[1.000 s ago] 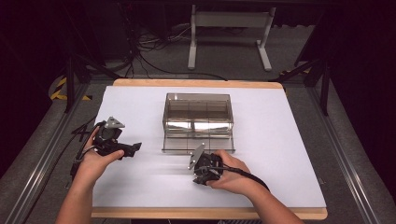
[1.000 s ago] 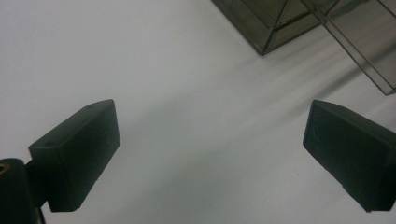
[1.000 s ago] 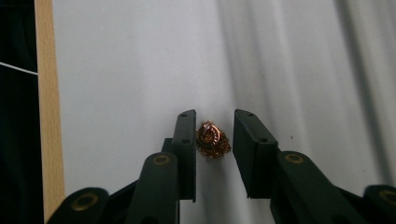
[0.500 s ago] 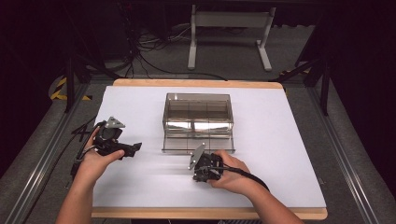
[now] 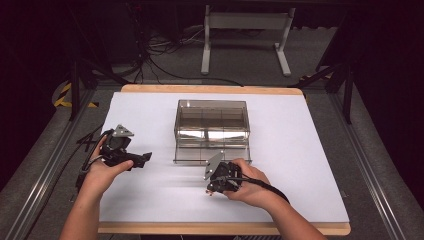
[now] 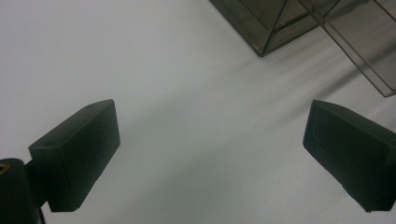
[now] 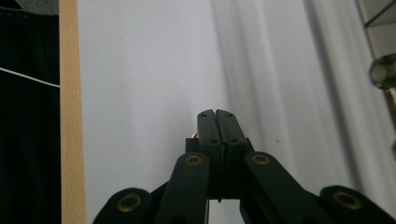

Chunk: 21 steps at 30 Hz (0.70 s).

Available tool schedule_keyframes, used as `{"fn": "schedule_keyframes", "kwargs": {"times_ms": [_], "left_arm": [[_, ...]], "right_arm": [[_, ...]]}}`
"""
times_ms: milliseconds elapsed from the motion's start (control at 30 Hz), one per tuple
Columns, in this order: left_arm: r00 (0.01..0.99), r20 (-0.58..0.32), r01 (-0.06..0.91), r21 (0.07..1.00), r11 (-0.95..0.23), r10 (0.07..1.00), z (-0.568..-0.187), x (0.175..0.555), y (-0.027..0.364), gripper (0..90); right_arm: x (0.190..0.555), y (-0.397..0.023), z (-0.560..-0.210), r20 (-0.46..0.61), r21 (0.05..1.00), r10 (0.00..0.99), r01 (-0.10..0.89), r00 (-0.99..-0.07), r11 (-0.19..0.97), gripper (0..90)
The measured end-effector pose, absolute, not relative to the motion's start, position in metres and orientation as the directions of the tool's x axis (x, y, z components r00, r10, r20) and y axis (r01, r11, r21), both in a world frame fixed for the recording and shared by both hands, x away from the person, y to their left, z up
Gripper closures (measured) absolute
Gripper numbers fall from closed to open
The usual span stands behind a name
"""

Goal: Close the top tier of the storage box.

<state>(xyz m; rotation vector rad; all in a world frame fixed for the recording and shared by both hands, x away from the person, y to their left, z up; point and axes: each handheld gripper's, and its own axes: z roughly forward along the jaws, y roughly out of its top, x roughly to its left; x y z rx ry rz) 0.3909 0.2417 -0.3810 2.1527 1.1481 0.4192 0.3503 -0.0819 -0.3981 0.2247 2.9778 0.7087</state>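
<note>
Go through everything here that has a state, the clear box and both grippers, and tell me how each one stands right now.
Clear box: upright on the white table, front panel hanging open toward the person; contents cannot be told.
Left gripper: open, jaws wide apart, nothing between them.
Right gripper: shut, jaws pressed together; a tiny orange speck shows beside the tips, too small to tell.

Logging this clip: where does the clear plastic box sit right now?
High view: the clear plastic box sits mid-table on the white sheet, just beyond the right gripper and right of the left gripper.
</note>
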Motion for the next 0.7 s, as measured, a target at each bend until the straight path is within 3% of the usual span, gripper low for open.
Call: {"fn": "schedule_keyframes", "kwargs": {"times_ms": [700], "left_arm": [[0.565, -0.029, 0.615, 0.68, -0.398, 0.824, -0.38, 0.392, 0.241, 4.6]], "right_arm": [[0.349, -0.086, -0.352, -0.085, 0.493, 0.154, 0.093, -0.984, 0.865, 90.0]]}}
